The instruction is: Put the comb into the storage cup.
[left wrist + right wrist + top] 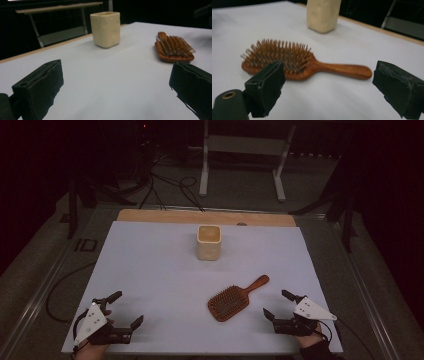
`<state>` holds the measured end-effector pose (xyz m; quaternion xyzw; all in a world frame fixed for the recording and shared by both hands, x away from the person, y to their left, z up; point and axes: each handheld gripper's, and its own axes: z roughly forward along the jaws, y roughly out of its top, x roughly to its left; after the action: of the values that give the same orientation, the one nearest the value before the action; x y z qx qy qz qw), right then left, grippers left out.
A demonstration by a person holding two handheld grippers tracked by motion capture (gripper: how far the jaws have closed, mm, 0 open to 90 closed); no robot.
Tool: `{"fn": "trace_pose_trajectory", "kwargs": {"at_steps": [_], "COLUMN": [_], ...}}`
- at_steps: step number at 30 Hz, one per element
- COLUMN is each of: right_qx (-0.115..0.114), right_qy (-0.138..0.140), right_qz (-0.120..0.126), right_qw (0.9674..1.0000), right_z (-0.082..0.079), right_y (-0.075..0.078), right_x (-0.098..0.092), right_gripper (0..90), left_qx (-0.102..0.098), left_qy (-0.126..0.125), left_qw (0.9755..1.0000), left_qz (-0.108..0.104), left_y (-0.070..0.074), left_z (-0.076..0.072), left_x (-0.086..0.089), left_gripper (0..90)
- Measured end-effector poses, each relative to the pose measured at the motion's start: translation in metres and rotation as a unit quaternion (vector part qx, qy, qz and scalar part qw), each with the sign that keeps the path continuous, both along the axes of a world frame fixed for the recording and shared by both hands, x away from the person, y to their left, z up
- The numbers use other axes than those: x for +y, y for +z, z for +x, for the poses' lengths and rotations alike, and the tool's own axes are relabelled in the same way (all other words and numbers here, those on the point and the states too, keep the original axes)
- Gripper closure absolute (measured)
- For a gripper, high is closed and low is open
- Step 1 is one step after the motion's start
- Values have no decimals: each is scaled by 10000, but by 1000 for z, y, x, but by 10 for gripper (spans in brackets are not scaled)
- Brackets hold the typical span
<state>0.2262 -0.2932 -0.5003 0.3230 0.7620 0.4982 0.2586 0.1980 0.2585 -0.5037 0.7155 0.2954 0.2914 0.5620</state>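
Note:
A wooden hairbrush (235, 298) lies bristles up on the white table top (160, 270), its handle pointing to the far right. A cream square cup (208, 242) stands upright near the far edge. My left gripper (127, 308) rests at the near left corner, jaws wide open with nothing between them; from it the cup (105, 29) is ahead and the brush (173, 48) off to the right. My right gripper (278, 304) sits at the near right, open and empty, just right of the brush head. Its jaws frame the brush (297, 63), with the cup (323, 14) behind.
A wooden strip (205, 217) runs along the table's far edge. Beyond it on the dark floor stand a white metal frame (245, 155) and loose black cables (165, 187). The surroundings are dim.

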Motion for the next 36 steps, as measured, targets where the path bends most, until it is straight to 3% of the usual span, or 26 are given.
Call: {"fn": "trace_pose_trajectory", "kwargs": {"at_steps": [15,23,30,32,36], "right_qx": [254,319,337,290,191], "right_qy": [199,392,437,453,509], "right_qz": [-20,-178,-162,-244,-119], "right_qw": [9995,9986,9983,9983,9985], "right_z": [-2,-4,-6,-9,-13], "right_y": [2,10,18,25,41], "right_x": [1,10,12,14,14], "right_gripper": [99,98,99,99,100], "left_qx": [12,5,23,16,24], "left_qy": [-71,-43,-76,-69,-63], "left_qw": [10000,10000,10000,10000,10000], "left_qz": [15,-52,-50,-40,-53], "left_y": [1,1,2,2,2], "left_z": [0,-3,-5,-5,-5], "left_x": [-2,2,1,1,1], "left_gripper": [0,0,0,0,0]}}
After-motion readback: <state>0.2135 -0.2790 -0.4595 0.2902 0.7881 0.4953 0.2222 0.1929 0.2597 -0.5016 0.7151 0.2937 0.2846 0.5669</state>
